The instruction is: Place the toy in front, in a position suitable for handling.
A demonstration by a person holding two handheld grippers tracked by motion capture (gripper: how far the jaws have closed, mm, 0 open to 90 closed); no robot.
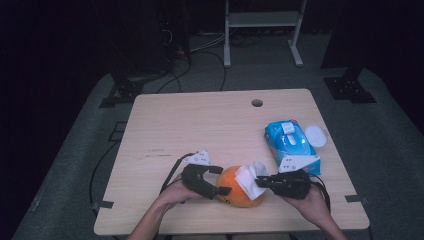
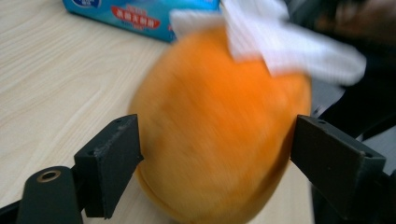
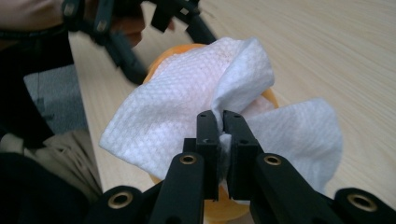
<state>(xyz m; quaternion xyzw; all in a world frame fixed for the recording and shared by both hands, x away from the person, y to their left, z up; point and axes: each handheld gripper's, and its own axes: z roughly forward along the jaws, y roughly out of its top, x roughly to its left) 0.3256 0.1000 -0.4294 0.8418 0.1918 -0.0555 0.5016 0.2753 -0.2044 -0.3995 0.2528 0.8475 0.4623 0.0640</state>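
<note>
Right claw [image 3: 223, 122] clamped on white wipe [image 3: 187, 112] draped over orange ball [image 2: 219, 126]; left claw [image 2: 217, 158] apart around ball, near table's [image 1: 200, 120] front edge.

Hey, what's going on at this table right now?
A person is wiping an orange ball at the table's near edge. The right gripper is shut on a white wipe draped over the top of the ball. The left gripper has its jaws on either side of the ball, a slight gap showing at each. A blue pack of wipes lies behind.
</note>
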